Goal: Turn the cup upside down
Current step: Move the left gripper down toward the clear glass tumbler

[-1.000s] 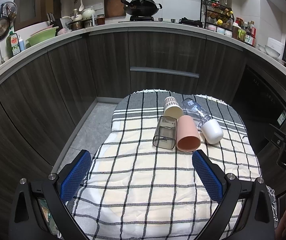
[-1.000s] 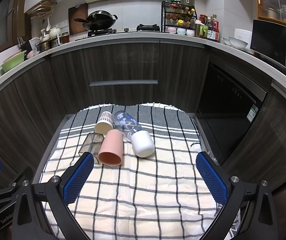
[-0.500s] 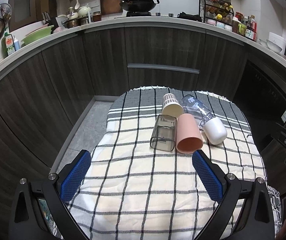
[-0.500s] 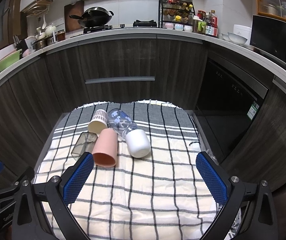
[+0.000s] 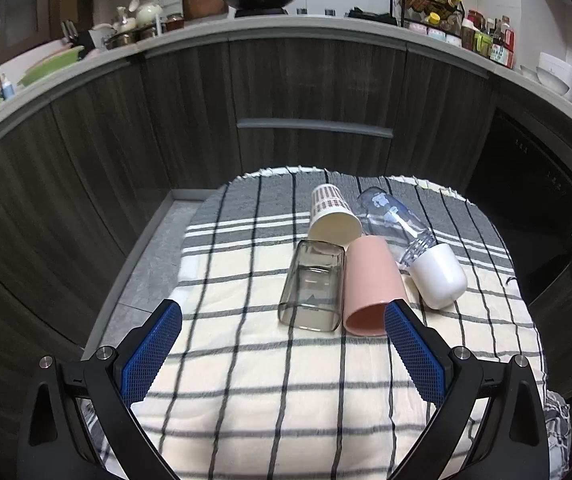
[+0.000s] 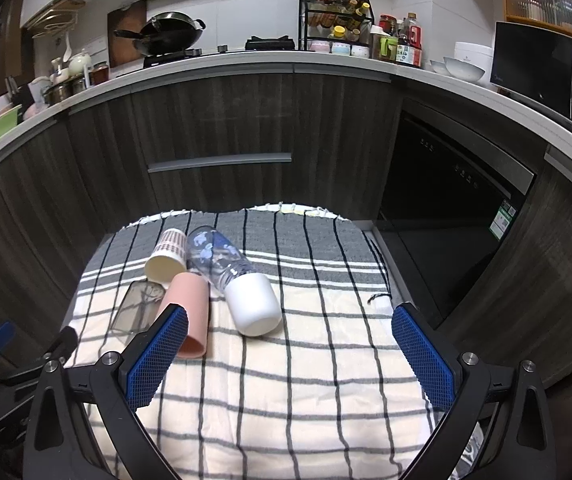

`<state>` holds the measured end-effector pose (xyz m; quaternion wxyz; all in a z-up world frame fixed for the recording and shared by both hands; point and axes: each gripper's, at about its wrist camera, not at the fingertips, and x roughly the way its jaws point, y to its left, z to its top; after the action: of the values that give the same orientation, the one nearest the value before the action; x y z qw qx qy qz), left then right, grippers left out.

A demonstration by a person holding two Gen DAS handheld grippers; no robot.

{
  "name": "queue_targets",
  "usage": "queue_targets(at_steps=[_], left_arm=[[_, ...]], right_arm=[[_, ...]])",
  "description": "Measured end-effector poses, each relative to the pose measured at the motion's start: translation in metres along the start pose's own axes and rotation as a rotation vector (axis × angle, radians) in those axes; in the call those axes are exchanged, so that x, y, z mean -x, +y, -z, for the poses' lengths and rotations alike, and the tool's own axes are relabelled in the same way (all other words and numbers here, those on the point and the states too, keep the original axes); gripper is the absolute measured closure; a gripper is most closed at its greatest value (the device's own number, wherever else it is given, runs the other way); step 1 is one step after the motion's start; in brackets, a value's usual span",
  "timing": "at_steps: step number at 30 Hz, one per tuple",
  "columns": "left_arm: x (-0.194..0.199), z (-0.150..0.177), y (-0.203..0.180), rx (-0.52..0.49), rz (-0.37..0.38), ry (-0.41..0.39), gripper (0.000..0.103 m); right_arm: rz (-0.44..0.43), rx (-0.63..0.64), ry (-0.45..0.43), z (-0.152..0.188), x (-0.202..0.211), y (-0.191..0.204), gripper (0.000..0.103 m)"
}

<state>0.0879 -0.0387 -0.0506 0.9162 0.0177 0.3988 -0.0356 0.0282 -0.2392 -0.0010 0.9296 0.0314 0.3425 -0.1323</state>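
Several cups lie on their sides in a cluster on a checked cloth (image 5: 245, 360). A pink cup (image 5: 370, 284) (image 6: 189, 304) has its mouth toward me. A smoky clear square cup (image 5: 314, 284) (image 6: 137, 308) lies to its left. A patterned paper cup (image 5: 332, 216) (image 6: 167, 256) lies behind them. A clear bottle with a white cap (image 5: 438, 276) (image 6: 251, 304) lies to the right. My left gripper (image 5: 281, 316) is open and empty, just short of the clear and pink cups. My right gripper (image 6: 290, 320) is open and empty, near the white cap.
The cloth covers a small table (image 6: 326, 360) in front of dark kitchen cabinets (image 5: 310, 92). A black oven (image 6: 454, 208) stands to the right. The counter above holds a wok (image 6: 165, 34), jars and bowls. The left gripper's body (image 6: 9, 364) shows at the right wrist view's lower left.
Both grippers have moved forward and down toward the cups, which now look larger and nearer. The cups have not moved. Both grippers stay open.
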Motion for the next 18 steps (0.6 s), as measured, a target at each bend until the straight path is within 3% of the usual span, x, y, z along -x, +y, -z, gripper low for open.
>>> queue_targets(at_steps=[18], left_arm=[[-0.124,-0.013,-0.014,-0.099,0.065,0.213,0.006]], right_arm=[[0.001,-0.023,0.084,-0.010,-0.064,0.021,0.001]])
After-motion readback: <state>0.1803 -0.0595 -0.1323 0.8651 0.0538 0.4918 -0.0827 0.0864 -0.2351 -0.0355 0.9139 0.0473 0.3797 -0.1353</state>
